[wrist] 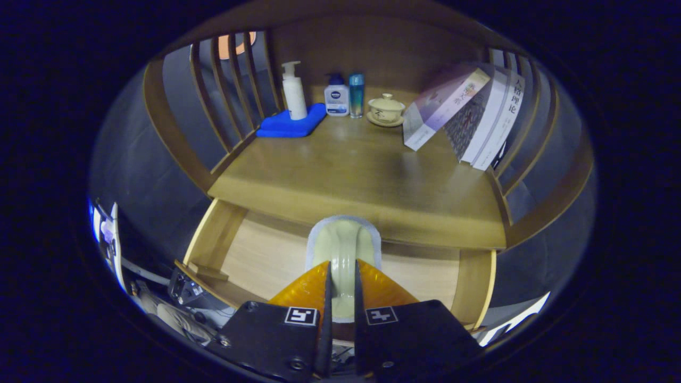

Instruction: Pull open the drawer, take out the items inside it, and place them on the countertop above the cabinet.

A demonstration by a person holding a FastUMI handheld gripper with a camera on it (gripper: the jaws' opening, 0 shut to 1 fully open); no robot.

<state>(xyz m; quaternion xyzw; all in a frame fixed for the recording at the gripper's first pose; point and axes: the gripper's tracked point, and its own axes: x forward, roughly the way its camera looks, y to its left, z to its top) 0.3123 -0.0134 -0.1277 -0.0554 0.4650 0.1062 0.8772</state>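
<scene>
Nearest to us, the gripper (pixel 343 276) is closed narrowly on a pale, flat object with a whitish border (pixel 343 250); both fingers press its sides and it stands upright between them, its rounded top rising just ahead of the fingertips. What the object is, we cannot tell.

Below and behind it lies the drawer (pixel 255 255), pulled open, its light wooden bottom bare where we can see it. The held object hangs over the drawer's middle, in front of the front edge of the surface (pixel 340 175) above the cabinet.

On that surface, the front and middle parts carry nothing. Toward the back left corner we see a blue pad (pixel 290 126) with a white pump bottle (pixel 294 93) standing on it. Just beside these, along the back edge, stand a small blue-and-white pump bottle (pixel 337 98) and a slim teal bottle (pixel 356 94), then a lidded cup on a saucer (pixel 386 110). At the right side a row of books (pixel 468 114) leans leftward against the slatted side rail (pixel 526 143). A matching slatted rail (pixel 229 90) closes the left side.
</scene>
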